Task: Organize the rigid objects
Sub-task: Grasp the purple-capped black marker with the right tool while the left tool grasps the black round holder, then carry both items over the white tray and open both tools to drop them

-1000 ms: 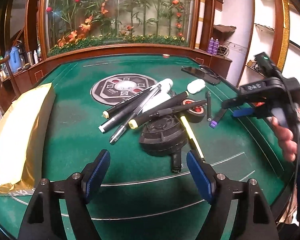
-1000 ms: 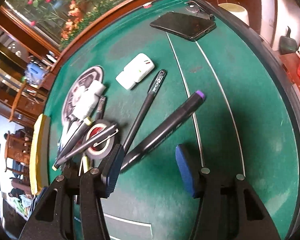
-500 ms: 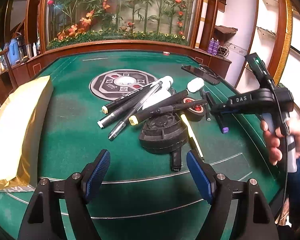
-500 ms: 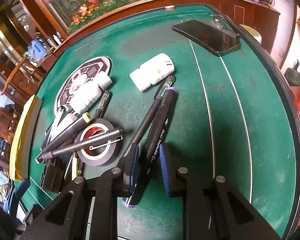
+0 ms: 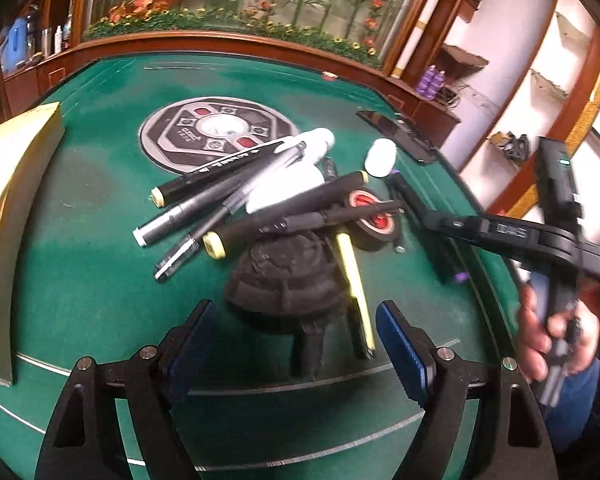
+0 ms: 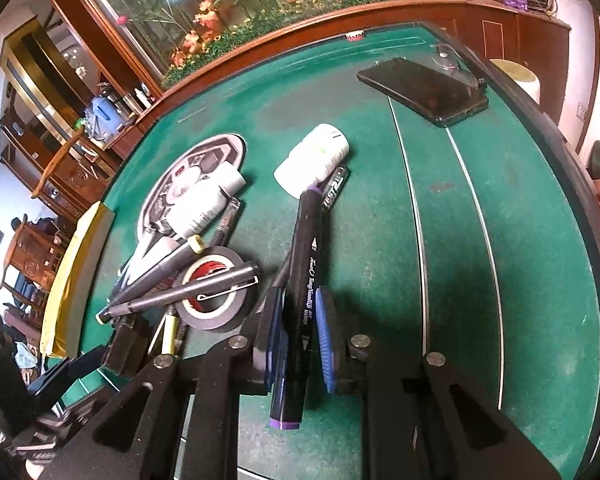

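My right gripper (image 6: 300, 320) is closing its jaws, and both blue pads press on a black marker with purple ends (image 6: 306, 280) that points toward a white bottle (image 6: 314, 158). In the left wrist view that gripper (image 5: 440, 240) reaches in from the right, held by a person's hand (image 5: 548, 332). My left gripper (image 5: 294, 312) stands open just in front of a black ribbed disc (image 5: 288, 276), with nothing gripped. Behind the disc lies a heap of pens and markers (image 5: 236, 200), a yellow highlighter (image 5: 354, 276) and a black tape roll with a red core (image 5: 374, 220).
The green felt table (image 6: 520, 240) has a raised wooden rim. A dark phone (image 6: 424, 90) lies at the far right. A gold box (image 5: 8, 200) sits along the left edge. A round grey control plate (image 5: 216, 132) is set into the table's middle.
My right gripper has gone from open around the purple-ended marker to pads pressed on it, and the marker now lies straight along the fingers. My left gripper has drawn nearer the black disc.
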Available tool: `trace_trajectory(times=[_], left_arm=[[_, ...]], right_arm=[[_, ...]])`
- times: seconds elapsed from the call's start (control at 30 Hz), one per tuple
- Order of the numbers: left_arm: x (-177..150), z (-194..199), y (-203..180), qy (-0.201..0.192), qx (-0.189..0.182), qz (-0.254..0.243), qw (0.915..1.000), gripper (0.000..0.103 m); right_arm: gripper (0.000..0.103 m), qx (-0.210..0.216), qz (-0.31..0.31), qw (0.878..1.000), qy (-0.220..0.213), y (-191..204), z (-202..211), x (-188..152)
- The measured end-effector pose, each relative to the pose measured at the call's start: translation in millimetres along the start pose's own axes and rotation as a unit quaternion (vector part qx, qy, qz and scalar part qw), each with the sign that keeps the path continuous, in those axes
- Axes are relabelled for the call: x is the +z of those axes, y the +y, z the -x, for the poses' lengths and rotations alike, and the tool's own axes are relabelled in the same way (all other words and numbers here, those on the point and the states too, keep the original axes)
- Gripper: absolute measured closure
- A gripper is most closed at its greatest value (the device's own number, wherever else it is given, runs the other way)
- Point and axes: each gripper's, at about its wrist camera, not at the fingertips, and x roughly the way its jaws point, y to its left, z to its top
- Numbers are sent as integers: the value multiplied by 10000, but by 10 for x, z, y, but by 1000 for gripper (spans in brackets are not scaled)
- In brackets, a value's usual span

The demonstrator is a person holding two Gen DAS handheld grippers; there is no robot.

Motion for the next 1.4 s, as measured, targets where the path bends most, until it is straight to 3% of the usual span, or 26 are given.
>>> trace_trajectory(times=[0.27,0.4,0.6,0.8,0.9,0.97,1.1,1.2,1.4], left_arm=[[134,-209,-3,231,117,-3,9997,19],[145,-279,-76,251,393,-165,9988,33],[98,-225,-90,148,494,-206,9985,33],[60,51,-115,-234,336,-204,9990,33],[52,167,-162,-460,518,-328,9971,33],[68,235,-171,-633,557,-344,9958,33],[66,359,-220,-943,778,-511,9912,33],[59,424,-196,-1048,827,-531,9896,33],[53,626,-42,-1264,918,-414,9869,33]], right_arm=[[87,6,33,9998,219,3,-50,-40],[87,-79,118,9995,270,21,-68,-53],[86,-241,344,9983,409,112,-141,-85],[89,-176,345,9992,109,135,-21,-91],[89,-112,396,9989,-226,174,116,-88],[89,195,361,9983,-414,197,210,-99],[89,405,894,9912,-893,434,391,-170],[89,702,1127,9874,-863,567,389,-234],[89,908,1412,9820,-872,714,399,-348]])
